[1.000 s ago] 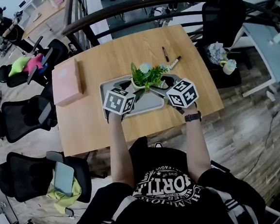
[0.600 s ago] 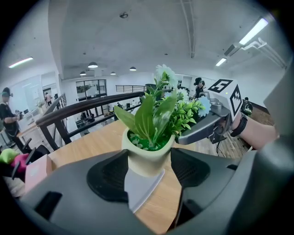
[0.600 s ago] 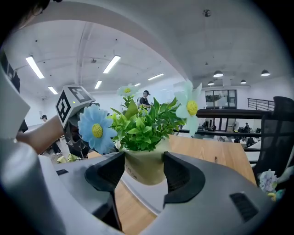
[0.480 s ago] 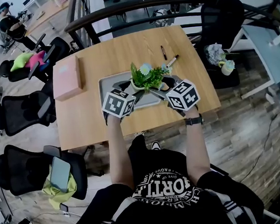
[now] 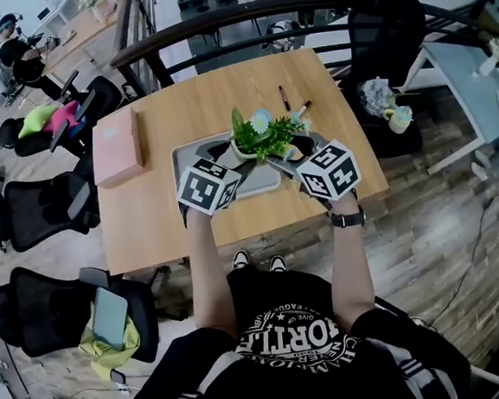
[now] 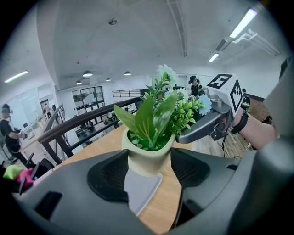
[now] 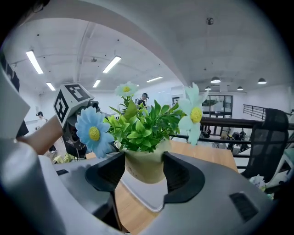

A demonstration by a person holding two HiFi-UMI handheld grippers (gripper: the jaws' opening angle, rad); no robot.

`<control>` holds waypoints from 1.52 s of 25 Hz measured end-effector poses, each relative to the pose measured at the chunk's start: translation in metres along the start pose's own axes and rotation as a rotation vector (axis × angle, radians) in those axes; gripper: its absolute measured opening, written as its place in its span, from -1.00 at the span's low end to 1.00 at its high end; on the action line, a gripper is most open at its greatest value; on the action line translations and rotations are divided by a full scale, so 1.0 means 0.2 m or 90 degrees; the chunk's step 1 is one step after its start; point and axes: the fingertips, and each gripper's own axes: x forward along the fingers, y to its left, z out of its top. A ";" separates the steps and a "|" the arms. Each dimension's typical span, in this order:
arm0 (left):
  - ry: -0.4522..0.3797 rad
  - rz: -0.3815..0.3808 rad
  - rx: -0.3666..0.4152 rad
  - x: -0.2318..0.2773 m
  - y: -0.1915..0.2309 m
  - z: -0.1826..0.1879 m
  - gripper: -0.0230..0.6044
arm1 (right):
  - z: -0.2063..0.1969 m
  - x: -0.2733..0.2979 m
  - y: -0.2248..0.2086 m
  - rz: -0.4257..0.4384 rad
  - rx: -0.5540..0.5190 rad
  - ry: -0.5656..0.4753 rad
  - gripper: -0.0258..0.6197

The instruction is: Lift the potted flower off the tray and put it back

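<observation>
The potted flower (image 5: 261, 137) has green leaves, pale blue daisies and a cream pot (image 6: 147, 158). It hangs a little above the grey tray (image 5: 261, 181) on the wooden table. My left gripper (image 5: 239, 154) grips the pot from the left and my right gripper (image 5: 290, 151) from the right. In the left gripper view both dark pads press on the pot's sides, with the tray (image 6: 140, 193) below. The right gripper view shows the same hold on the pot (image 7: 144, 165) over the tray (image 7: 142, 195). The pot's base is hidden behind the jaws.
A pink box (image 5: 116, 147) lies on the table's left part. Two pens (image 5: 282, 97) lie behind the tray. Black office chairs (image 5: 46, 208) stand to the left, a dark railing (image 5: 217, 23) runs beyond the far edge, and a chair (image 5: 388, 52) stands at the right.
Both grippers have risen toward the camera with the pot held between them. The pot has come up off the tray.
</observation>
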 end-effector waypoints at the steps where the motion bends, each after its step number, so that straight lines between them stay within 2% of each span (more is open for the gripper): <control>1: -0.006 -0.004 0.006 0.00 0.01 0.03 0.05 | 0.02 -0.01 -0.02 -0.006 0.001 -0.004 -0.05; 9: -0.017 -0.041 0.034 0.04 0.05 0.17 0.05 | 0.11 -0.05 -0.12 -0.042 0.027 -0.004 -0.06; 19: -0.023 -0.088 0.064 0.09 0.06 0.21 0.04 | 0.10 -0.07 -0.16 -0.084 0.059 0.009 -0.06; 26: -0.024 -0.109 0.076 0.08 0.09 0.19 0.04 | 0.11 -0.03 -0.14 -0.104 0.075 0.014 -0.06; 31: -0.007 -0.094 0.094 0.06 0.14 0.11 0.04 | 0.09 0.05 -0.08 -0.109 0.064 0.042 -0.06; 38: -0.006 -0.085 0.063 -0.03 0.25 -0.01 0.04 | 0.12 0.19 0.02 -0.090 0.051 0.054 -0.06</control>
